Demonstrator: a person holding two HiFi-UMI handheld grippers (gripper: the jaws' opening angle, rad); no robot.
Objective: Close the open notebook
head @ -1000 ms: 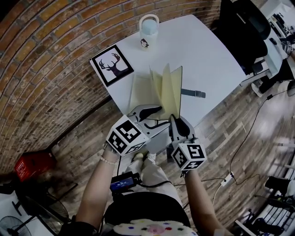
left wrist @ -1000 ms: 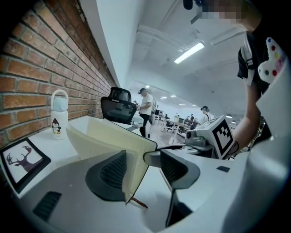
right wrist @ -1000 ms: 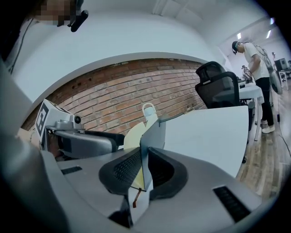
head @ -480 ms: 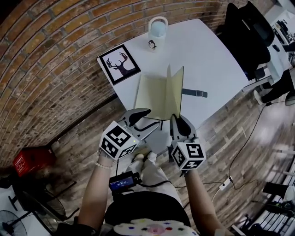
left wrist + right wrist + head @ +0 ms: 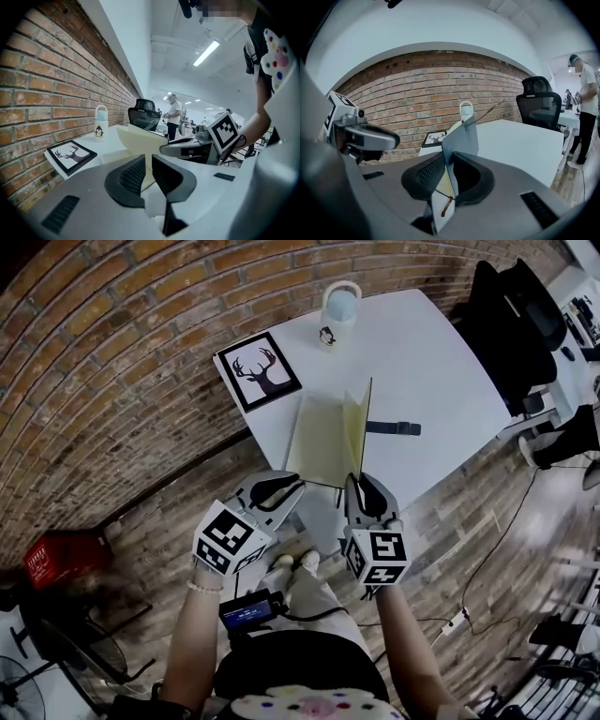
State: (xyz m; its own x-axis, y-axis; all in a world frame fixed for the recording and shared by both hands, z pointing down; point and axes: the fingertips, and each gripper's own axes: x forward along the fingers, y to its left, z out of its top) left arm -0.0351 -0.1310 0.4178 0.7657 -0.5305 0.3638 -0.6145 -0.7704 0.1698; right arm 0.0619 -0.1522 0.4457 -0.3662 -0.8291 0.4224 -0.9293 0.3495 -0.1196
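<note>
Notebook pages (image 5: 317, 442) now flat; cover (image 5: 358, 426) still upright

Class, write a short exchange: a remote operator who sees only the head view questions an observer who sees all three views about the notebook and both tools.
Operator: Does the right tool grip the notebook's raised cover?
Observer: Yes. Its own view shows the jaws shut on the cover, which stands upright.
Operator: Is the left tool holding anything?
Observer: No. Its jaws have just been closing and are all but together, with nothing between them.
</note>
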